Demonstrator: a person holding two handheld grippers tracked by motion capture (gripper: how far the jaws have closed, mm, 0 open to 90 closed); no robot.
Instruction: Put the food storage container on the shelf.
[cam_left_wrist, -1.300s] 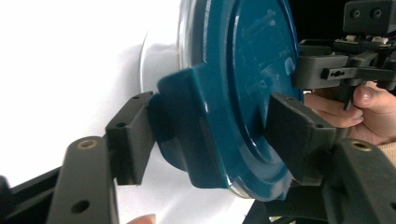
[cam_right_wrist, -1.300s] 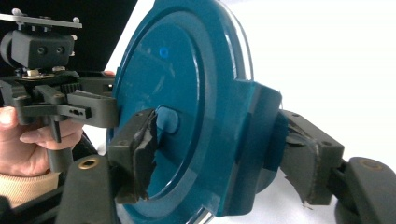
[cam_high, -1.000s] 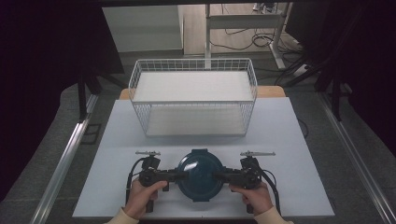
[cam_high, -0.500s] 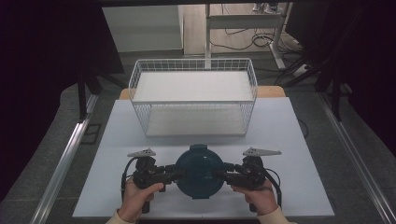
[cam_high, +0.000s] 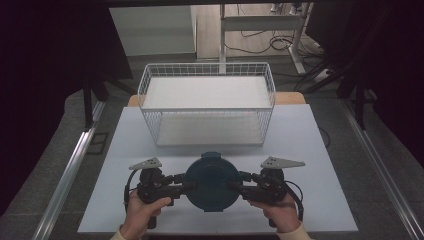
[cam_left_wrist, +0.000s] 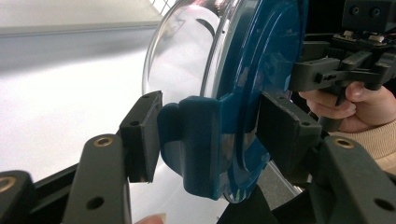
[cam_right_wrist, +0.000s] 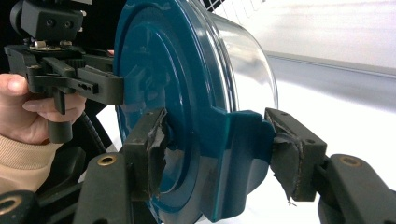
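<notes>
lifted container (cam_high: 211, 181), both jaws clamped on its lid clips, seemingly no writing

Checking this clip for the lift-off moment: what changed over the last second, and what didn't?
The left gripper and right gripper, each shut on a side clip, have raised the blue-lidded container off the table. The left jaws have just been closing on its clip. The wire basket stayed put.

container (cam_high: 212, 181) between left claw (cam_high: 186, 186) and right claw (cam_high: 236, 186) | basket (cam_high: 207, 70) behind, on table (cam_high: 310, 150)
</notes>
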